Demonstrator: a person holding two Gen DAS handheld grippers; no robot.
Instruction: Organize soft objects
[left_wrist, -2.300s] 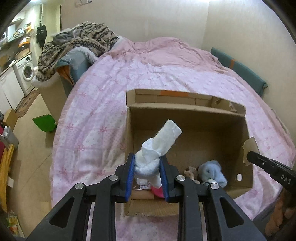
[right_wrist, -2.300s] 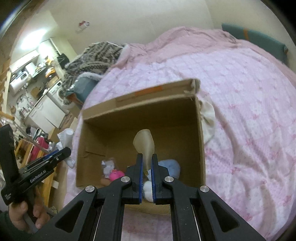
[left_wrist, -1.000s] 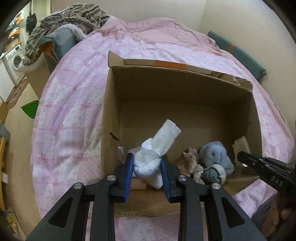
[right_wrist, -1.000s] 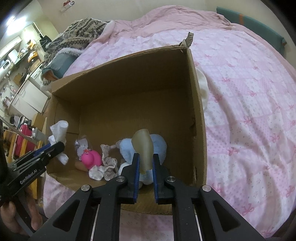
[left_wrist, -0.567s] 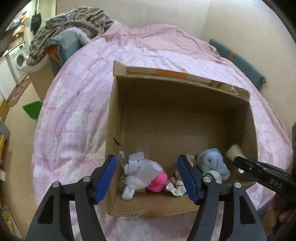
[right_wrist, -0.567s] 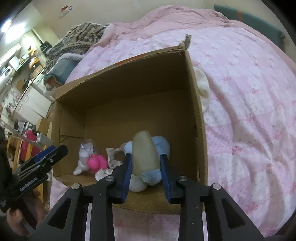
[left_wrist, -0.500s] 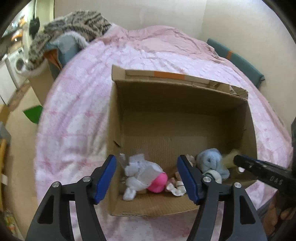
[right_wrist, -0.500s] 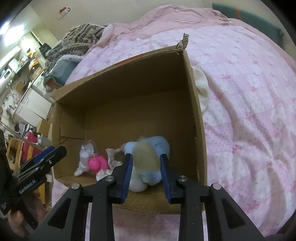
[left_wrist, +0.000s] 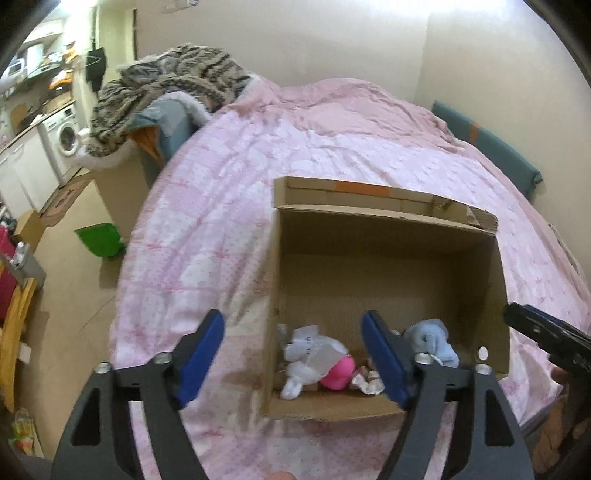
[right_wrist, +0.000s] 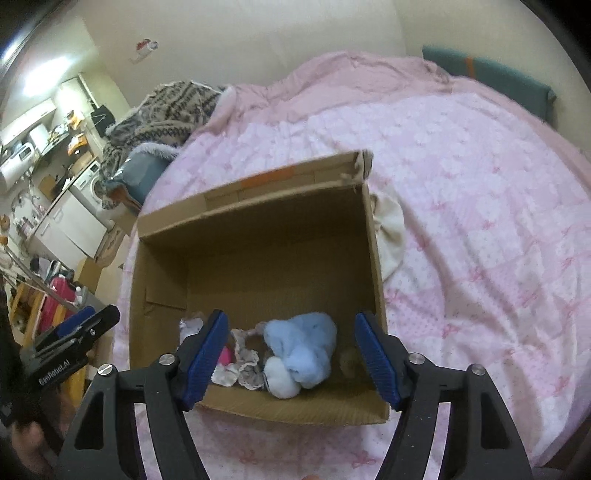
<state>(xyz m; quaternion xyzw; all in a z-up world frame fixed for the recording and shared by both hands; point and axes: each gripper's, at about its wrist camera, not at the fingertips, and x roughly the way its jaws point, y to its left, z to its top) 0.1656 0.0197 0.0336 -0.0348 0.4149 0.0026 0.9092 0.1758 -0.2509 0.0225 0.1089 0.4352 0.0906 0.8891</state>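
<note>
A: What are the two grippers doing?

B: The left gripper (left_wrist: 291, 350) is standing wide, its blue pads having just been spreading, and nothing is sitting between them. The right gripper (right_wrist: 291, 350) is the same: its jaws have just been opening and are gaping with nothing pinched. Its black tip is also showing at the right edge of the left wrist view.

A: And where are the soft things lying?

B: They are all resting along the near wall of the cardboard box (left_wrist: 384, 266), which is sitting open on the pink bedspread (left_wrist: 295, 147). In the left wrist view, low and centre, a white knotted cloth (left_wrist: 310, 350) is lying toward the box's left side, touching a bright pink toy (left_wrist: 338, 373). To their right a light blue plush (right_wrist: 299, 347) is sitting near the middle of the right wrist view, with a lacy bit of fabric (right_wrist: 245, 356) just to its left.

A: Anything at the box's right corner?

B: A small tan object (right_wrist: 347, 360) is lying there, blurred, just beside the blue plush. Outside the box, a cream cloth (right_wrist: 389, 236) is resting against its right wall.
</note>
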